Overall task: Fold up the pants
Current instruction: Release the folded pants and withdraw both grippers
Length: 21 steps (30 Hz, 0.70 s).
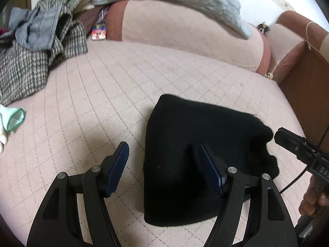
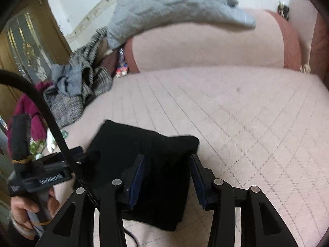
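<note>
The black pants (image 1: 197, 164) lie in a compact folded bundle on the quilted sofa seat (image 1: 98, 86), the right gripper (image 2: 167, 177) straddling them with jaws spread, while the left gripper (image 1: 164, 164), jaws also spread, overlaps only their left edge.

Our two handheld grippers, black frames with blue pads

We see our left gripper (image 1: 163, 170) and right gripper (image 2: 167, 180): black linkage arms, silver pivot screws, ribbed navy pads, black cable (image 2: 51, 123), bare-skinned hand (image 2: 26, 210).
</note>
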Tool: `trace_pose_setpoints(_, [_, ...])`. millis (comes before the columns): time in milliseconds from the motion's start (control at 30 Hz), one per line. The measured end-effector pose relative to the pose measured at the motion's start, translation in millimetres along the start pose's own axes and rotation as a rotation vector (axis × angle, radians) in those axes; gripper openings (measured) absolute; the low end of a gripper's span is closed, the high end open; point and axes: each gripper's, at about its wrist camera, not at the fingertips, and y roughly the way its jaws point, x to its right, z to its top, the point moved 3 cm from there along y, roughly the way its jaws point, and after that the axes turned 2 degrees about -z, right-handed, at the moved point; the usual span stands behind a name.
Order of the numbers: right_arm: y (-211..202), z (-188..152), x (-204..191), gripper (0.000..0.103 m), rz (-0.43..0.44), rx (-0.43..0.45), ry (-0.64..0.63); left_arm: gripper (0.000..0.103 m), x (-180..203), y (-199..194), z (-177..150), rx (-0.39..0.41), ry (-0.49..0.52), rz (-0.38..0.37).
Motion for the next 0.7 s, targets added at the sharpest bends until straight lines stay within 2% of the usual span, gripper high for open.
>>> trace_pose_setpoints(233, [-28.8,3.5,-30.5,0.044,-0.027,0.097,-0.026,0.071,2.4,-30.2,0.5,0.110,0.008,0.001])
trace_pose_setpoints(700, [-33.5,-7.4,-67.9,0.045,-0.036,0.138,-0.058,0.071,9.9,-66.6,-8.6,0.242,0.069,0.037])
